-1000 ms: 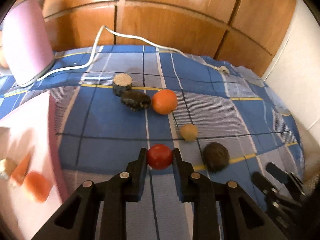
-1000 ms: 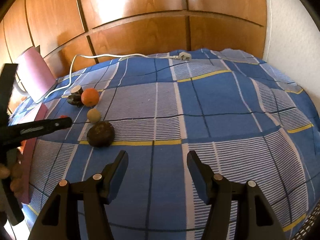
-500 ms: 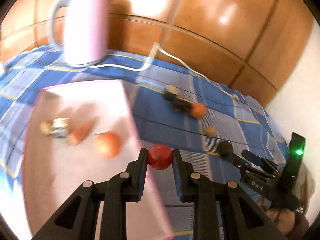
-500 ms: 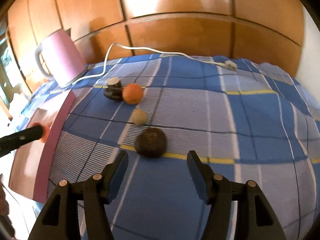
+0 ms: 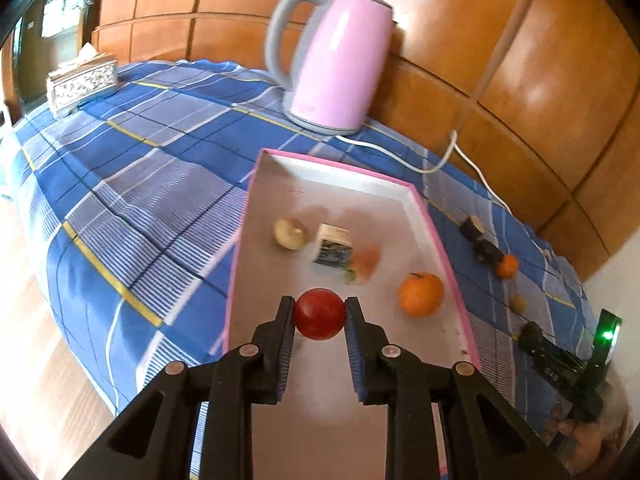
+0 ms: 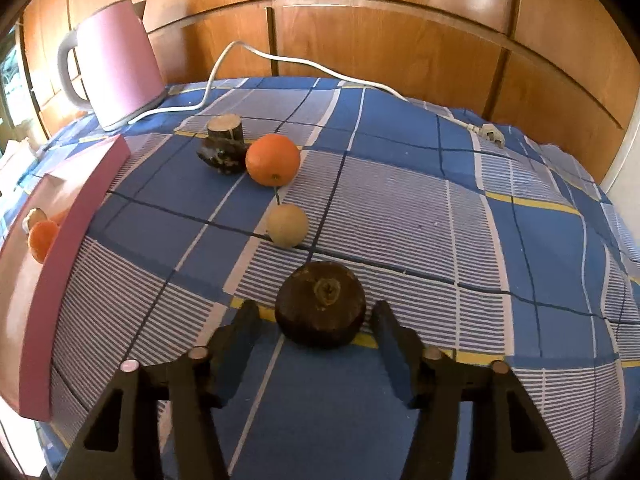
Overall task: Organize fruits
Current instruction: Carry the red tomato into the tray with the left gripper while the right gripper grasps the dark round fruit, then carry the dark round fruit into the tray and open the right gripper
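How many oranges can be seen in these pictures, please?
2. One orange lies inside the pink tray, near its right wall. The other orange lies on the blue checked cloth, touching a dark lumpy item. Nothing suggests a hidden third.

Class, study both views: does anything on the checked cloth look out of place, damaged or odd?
Yes. The dark brown fruit between the right gripper's closing fingers looks shrivelled, unlike the bright orange behind it. Also, the kettle's plug lies loose on the cloth, unplugged.
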The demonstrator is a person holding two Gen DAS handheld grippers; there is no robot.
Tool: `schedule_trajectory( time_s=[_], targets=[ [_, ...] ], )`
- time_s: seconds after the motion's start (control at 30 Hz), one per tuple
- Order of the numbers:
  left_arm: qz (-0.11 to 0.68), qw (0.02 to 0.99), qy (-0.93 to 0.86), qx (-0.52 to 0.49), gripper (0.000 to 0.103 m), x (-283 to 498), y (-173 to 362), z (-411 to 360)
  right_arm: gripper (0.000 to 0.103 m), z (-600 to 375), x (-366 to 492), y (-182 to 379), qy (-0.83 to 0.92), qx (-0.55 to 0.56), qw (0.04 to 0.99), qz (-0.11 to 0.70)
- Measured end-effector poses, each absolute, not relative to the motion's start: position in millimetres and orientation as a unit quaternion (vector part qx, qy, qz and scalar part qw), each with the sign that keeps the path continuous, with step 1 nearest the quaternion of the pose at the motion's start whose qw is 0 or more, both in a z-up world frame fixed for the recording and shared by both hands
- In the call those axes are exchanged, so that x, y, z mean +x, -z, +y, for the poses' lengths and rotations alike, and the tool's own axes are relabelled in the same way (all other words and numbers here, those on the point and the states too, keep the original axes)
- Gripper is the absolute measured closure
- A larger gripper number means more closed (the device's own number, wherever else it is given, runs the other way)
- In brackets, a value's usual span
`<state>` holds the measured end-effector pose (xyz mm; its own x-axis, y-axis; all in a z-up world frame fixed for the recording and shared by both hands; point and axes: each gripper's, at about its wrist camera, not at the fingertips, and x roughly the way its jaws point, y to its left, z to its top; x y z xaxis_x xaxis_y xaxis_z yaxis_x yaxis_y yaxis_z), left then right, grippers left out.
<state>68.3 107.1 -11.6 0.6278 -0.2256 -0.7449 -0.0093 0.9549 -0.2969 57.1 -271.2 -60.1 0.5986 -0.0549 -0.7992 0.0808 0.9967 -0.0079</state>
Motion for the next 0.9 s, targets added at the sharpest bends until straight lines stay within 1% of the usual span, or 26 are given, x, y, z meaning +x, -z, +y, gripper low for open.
schedule_trajectory(
  time_s=[0.03, 0.07, 0.3, 0.33, 0.37, 0.4, 0.43, 0.6, 0.63, 0.67, 0.7, 0.77, 0.83, 0.9],
  targets=[
    [0.427, 0.892, 0.059, -0.137, 0.078, 70.3, 11.7, 107.2, 0.057, -270.8, 57.6, 59.8, 0.041, 0.011, 0.894, 0.446],
    [0.425, 0.894, 0.059, -0.131, 0.078, 72.2, 11.4, 107.2, 0.059, -270.7, 57.6, 59.6, 0.045, 0.007, 0.894, 0.446],
    [0.42, 0.901, 0.045, -0.097, 0.077, 87.6, 11.8, 103.4, 0.059, -271.0, 58.0, 59.8, 0.045, 0.009, 0.893, 0.448],
    [0.42, 0.901, 0.044, -0.098, 0.072, 87.8, 12.2, 104.4, 0.059, -270.9, 57.8, 59.5, 0.045, 0.009, 0.893, 0.448],
    [0.419, 0.902, 0.039, -0.1, 0.062, 86.4, 12.1, 105.5, 0.059, -271.2, 58.0, 59.5, 0.045, 0.009, 0.893, 0.448],
    [0.416, 0.903, 0.029, -0.102, 0.058, 83.5, 12.0, 107.2, 0.059, -271.3, 57.8, 59.6, 0.044, 0.009, 0.893, 0.448],
    [0.415, 0.903, 0.024, -0.104, 0.056, 82.2, 12.2, 108.3, 0.059, -271.3, 57.6, 59.7, 0.043, 0.008, 0.893, 0.448],
    [0.416, 0.903, -0.003, -0.109, 0.056, 70.8, 14.6, 111.5, 0.059, -270.8, 57.5, 60.4, 0.043, 0.003, 0.894, 0.446],
    [0.413, 0.904, -0.011, -0.104, 0.052, 66.6, 14.8, 110.0, 0.059, -271.0, 57.4, 60.4, 0.042, 0.004, 0.894, 0.446],
    [0.41, 0.906, -0.019, -0.102, 0.046, 63.5, 14.6, 108.9, 0.059, -271.3, 57.2, 60.4, 0.042, 0.004, 0.894, 0.445],
    [0.406, 0.908, -0.026, -0.101, 0.042, 60.2, 14.5, 108.0, 0.059, -271.3, 56.9, 60.3, 0.042, 0.005, 0.895, 0.445],
    [0.387, 0.916, -0.038, -0.105, 0.029, 49.8, 13.6, 105.5, 0.059, -271.5, 56.1, 60.7, 0.041, 0.005, 0.896, 0.442],
    [0.374, 0.921, -0.051, -0.101, 0.023, 42.2, 13.6, 101.7, 0.059, -271.6, 54.7, 61.1, 0.04, 0.005, 0.899, 0.437],
    [0.374, 0.921, -0.047, -0.101, 0.022, 40.1, 15.0, 98.0, 0.059, -272.3, 52.9, 62.0, 0.038, 0.004, 0.902, 0.43]
  ],
)
